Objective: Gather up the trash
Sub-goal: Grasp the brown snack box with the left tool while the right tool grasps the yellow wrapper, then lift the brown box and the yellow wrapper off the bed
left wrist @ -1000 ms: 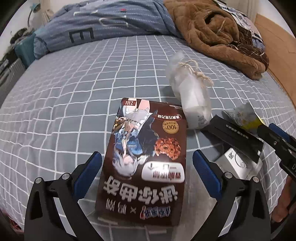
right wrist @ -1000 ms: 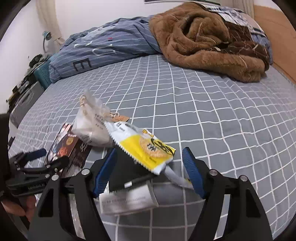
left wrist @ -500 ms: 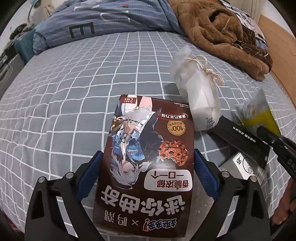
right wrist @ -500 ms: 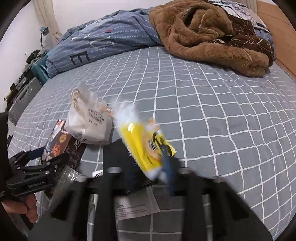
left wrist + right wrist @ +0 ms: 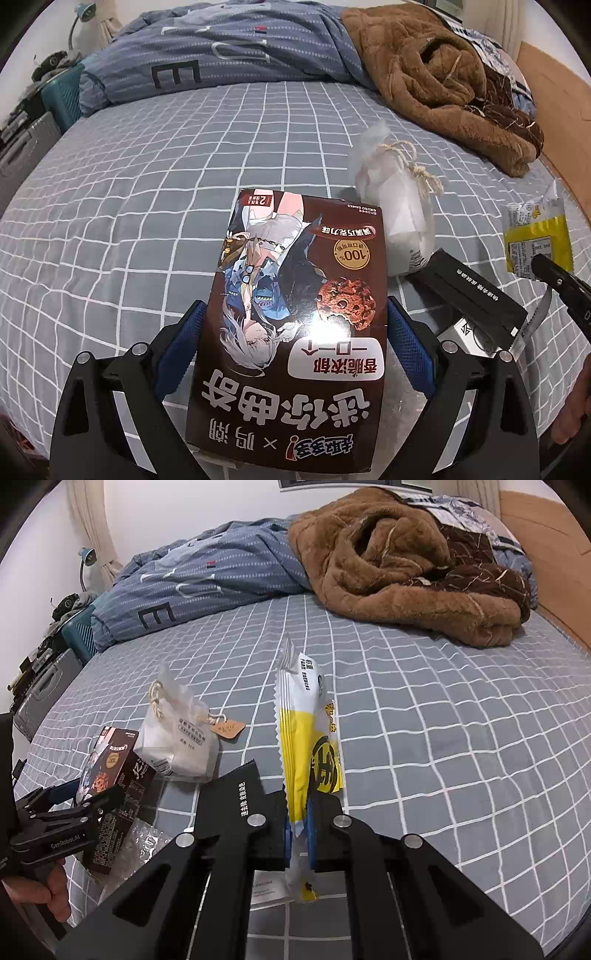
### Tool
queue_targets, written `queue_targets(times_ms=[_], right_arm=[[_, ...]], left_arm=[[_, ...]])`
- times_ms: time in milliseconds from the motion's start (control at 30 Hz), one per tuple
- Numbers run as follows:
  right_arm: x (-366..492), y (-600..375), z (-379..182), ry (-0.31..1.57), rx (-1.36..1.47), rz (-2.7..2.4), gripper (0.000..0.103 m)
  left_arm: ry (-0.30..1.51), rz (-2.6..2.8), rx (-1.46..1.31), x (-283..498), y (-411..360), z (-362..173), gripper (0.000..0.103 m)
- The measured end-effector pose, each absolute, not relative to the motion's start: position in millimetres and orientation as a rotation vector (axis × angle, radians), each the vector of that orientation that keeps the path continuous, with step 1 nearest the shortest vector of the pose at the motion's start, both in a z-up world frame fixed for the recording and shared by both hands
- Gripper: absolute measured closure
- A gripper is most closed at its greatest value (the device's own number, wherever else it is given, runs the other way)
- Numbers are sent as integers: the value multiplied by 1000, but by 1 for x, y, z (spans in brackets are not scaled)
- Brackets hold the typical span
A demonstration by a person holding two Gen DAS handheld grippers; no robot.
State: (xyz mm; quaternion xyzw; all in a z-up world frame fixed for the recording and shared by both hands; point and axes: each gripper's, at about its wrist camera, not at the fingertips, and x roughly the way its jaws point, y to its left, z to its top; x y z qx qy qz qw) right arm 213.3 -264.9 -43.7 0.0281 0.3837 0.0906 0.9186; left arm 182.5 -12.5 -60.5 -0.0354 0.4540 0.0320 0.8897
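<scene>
My left gripper is shut on a brown cookie box with a cartoon figure; the blue pads press its two sides and it tilts up off the bed. It shows at the left of the right wrist view. My right gripper is shut on a yellow and white snack wrapper, held upright on edge above the bed. The wrapper also shows in the left wrist view. A white drawstring pouch with a paper tag lies beside a black box.
A grey checked bed sheet covers the bed. A blue duvet and a brown fleece blanket are heaped at the far end. A white leaflet and bubble wrap lie near the black box. A wooden headboard is at right.
My right gripper has closed on the yellow wrapper and lifted it upright off the black box. My left gripper has closed on the sides of the cookie box and raised it.
</scene>
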Motion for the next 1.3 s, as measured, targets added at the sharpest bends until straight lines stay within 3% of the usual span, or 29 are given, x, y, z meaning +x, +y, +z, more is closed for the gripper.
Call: queue_targets(times_ms=[800,1300], right_arm=[[182,-259,8,697,26,185,98],[134,-255,26,626,16,181,98]], left_arm=[[918,66,-56,166,-13,-36,12],[889,56,-94,106,-4,-16,12]])
